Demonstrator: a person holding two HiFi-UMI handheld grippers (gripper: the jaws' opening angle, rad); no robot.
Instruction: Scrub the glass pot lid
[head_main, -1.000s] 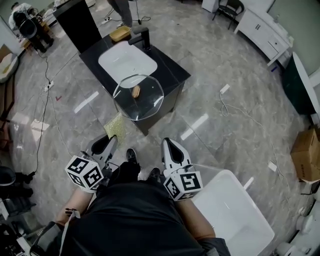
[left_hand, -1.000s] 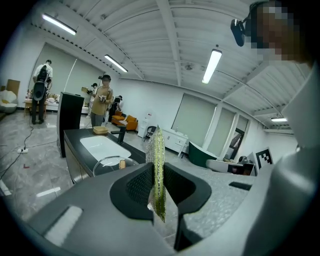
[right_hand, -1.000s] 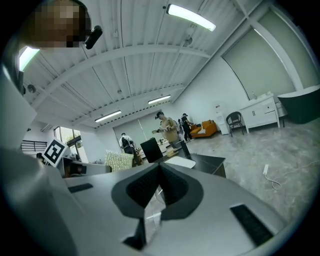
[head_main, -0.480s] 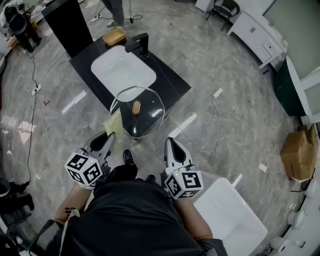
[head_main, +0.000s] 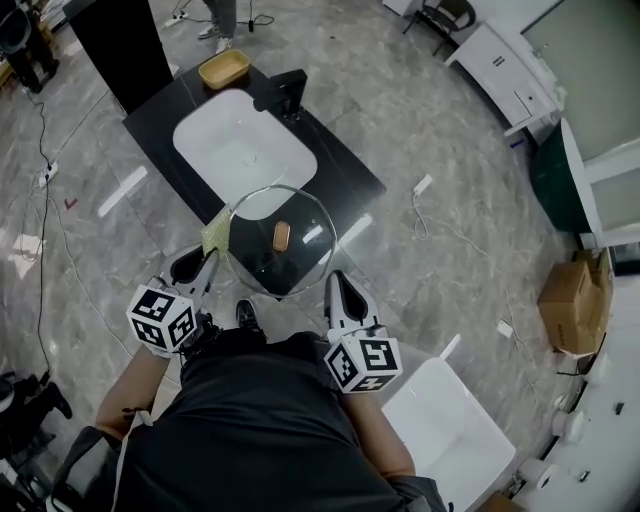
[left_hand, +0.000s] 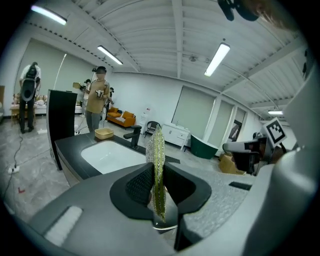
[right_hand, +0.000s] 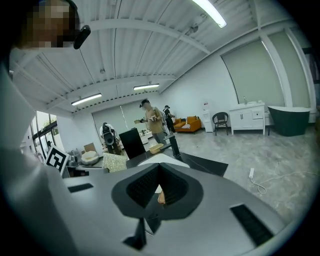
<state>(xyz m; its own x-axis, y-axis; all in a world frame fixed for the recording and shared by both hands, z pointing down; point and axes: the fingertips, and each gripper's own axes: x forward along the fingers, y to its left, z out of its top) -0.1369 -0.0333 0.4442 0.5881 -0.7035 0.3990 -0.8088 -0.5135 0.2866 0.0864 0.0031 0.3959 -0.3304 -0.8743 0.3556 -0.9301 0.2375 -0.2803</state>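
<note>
My left gripper (head_main: 208, 258) is pressed shut on one thin, glittery green mesh scouring pad (left_hand: 158, 165), held edge-on and upright. My right gripper (head_main: 336, 280) pinches the rim of the one round, clear glass pot lid (head_main: 255, 255), which has a single oblong wooden knob (head_main: 281, 236). The lid hangs over the near corner of the glossy black counter (head_main: 340, 170), beside its one white rounded sink basin (head_main: 243, 150).

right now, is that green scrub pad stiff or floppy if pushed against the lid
Probably fairly stiff: the scrub pad stands upright above the left gripper's shut jaws without drooping. Likely light, being thin. It may flex under firm pressure.
</note>
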